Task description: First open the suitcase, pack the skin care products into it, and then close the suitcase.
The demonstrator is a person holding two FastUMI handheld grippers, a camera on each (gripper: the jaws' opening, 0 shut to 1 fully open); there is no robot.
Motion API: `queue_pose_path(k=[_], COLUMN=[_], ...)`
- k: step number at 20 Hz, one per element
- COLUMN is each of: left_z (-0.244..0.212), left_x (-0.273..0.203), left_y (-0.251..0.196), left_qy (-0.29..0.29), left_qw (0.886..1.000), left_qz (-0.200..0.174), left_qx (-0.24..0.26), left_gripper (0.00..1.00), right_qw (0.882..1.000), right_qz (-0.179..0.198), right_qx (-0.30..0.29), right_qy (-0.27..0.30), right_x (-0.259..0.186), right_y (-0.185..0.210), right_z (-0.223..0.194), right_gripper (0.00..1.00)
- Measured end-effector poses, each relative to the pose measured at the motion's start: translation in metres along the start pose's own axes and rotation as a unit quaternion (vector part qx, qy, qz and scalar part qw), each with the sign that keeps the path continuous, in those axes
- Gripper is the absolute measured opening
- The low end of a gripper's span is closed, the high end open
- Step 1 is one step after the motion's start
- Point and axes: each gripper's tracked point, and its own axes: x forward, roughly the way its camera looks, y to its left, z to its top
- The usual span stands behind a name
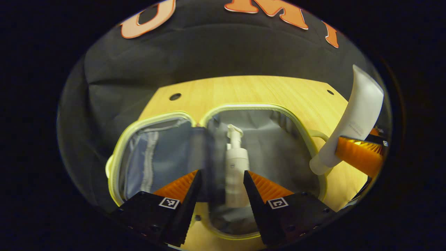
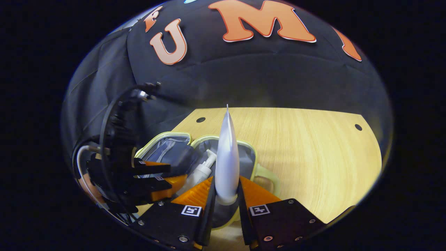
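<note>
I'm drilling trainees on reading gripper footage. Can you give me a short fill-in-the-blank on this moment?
1. The suitcase lies ___ on the table.
2. The right gripper is shut on a white ___.
3. The pump bottle lies ___ the suitcase.
4. The left gripper is ___.

Answers: open; tube; inside; open

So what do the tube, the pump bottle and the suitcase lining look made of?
Tube: probably soft matte white plastic, with a flat crimped end.
Pump bottle: apparently white plastic, smooth; it is blurred.
Suitcase lining: grey woven fabric by its wrinkles, with a pale yellow-green rim of unclear material.
Table: light wood-grain surface, possibly laminate.
</note>
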Motion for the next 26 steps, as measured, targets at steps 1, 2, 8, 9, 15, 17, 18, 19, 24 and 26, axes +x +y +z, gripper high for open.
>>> queue_pose_path(k=[1, 2, 8, 9, 15, 17, 18, 19, 24, 26], left_z=[0.005, 0.006, 0.013, 0.014, -0.005, -0.014, -0.017, -0.020, -0.026, -0.037], left_x=[-0.007, -0.012, -0.045, -0.048, -0.050, -0.045, -0.043, -0.040, -0.031, -0.016], left_y=[0.013, 0.029, 0.127, 0.142, 0.223, 0.243, 0.252, 0.263, 0.301, 0.305], left_qy=[-0.012, -0.020, -0.076, -0.082, -0.100, -0.095, -0.092, -0.090, -0.089, -0.075], left_qw=[1.000, 0.999, 0.991, 0.990, 0.981, 0.979, 0.977, 0.975, 0.964, 0.958], left_qz=[0.011, 0.025, 0.076, 0.084, 0.130, 0.136, 0.139, 0.145, 0.151, 0.132], left_qx=[-0.009, -0.018, -0.083, -0.083, -0.099, -0.119, -0.133, -0.145, -0.202, -0.241], left_gripper=[0.78, 0.80, 0.80, 0.76, 0.80, 0.80, 0.80, 0.80, 0.80, 0.80], right_qw=[1.000, 1.000, 0.994, 0.992, 0.977, 0.971, 0.968, 0.965, 0.964, 0.964], right_qz=[0.003, 0.003, -0.023, -0.027, -0.055, -0.074, -0.085, -0.094, -0.103, -0.100], right_qx=[0.005, 0.006, 0.011, 0.014, 0.045, 0.073, 0.081, 0.082, 0.075, 0.083], right_qy=[0.010, 0.022, 0.103, 0.122, 0.199, 0.216, 0.222, 0.231, 0.235, 0.233], right_x=[0.004, 0.007, 0.040, 0.042, 0.067, 0.083, 0.090, 0.094, 0.100, 0.101], right_y=[0.004, 0.008, 0.015, 0.015, 0.011, 0.006, 0.001, -0.004, -0.005, -0.005], right_z=[-0.004, -0.010, -0.053, -0.061, -0.074, -0.074, -0.076, -0.081, -0.082, -0.081], right_gripper=[0.36, 0.36, 0.36, 0.36, 0.36, 0.36, 0.36, 0.36, 0.36, 0.36])
